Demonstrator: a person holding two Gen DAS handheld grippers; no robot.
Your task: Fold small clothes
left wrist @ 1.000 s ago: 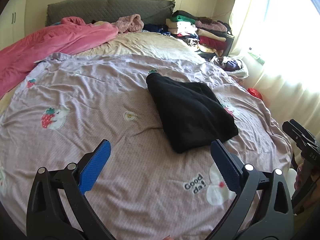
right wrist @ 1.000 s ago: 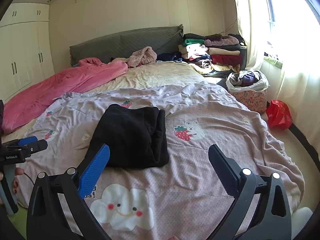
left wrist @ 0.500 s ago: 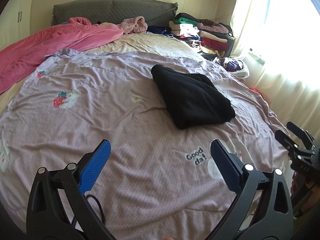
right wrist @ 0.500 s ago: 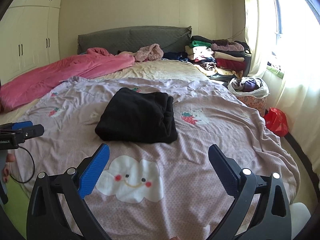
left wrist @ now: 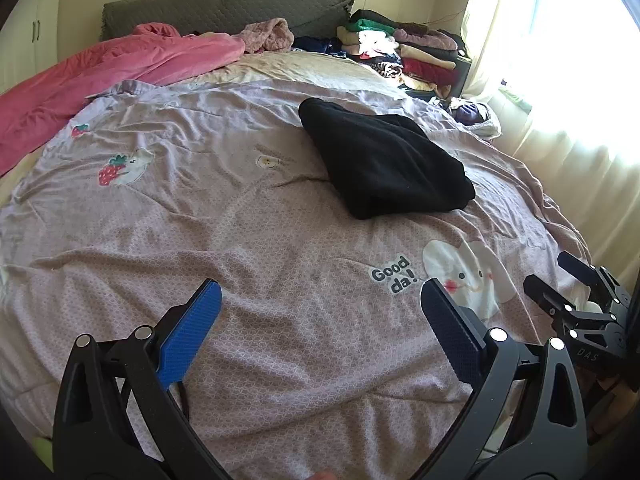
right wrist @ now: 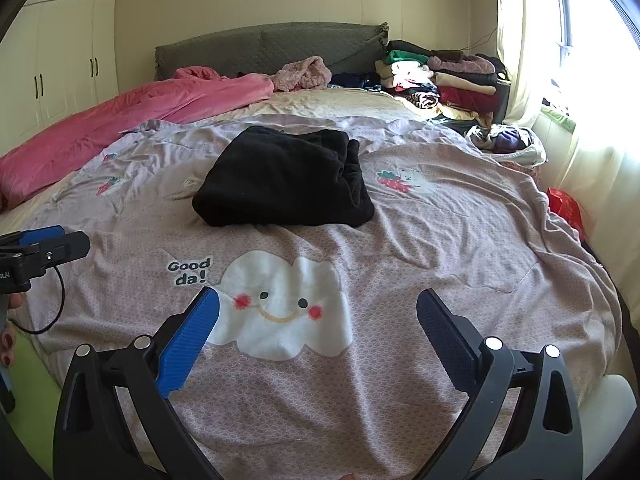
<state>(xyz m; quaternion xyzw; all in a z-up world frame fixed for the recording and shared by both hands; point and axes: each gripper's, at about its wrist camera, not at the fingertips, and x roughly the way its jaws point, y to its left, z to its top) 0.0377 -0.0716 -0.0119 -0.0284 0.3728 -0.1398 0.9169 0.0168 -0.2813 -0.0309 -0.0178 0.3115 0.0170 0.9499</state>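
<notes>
Grippers pull back: left gripper (left wrist: 320,320) and right gripper (right wrist: 318,320) both spread wide and empty, farther from the folded black fleece garment (right wrist: 284,178) resting mid-quilt on the lilac cartoon-print bedspread (right wrist: 440,240). Fold looks finished.

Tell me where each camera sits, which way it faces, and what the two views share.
Left wrist: on the left gripper, facing up the bed at the black garment; own open fingers show, right gripper at the right edge.
Right wrist: on the right gripper, facing the headboard; own open fingers show, left gripper and a hand at the left edge.
Shared: garment, lilac quilt, pink blanket.
</notes>
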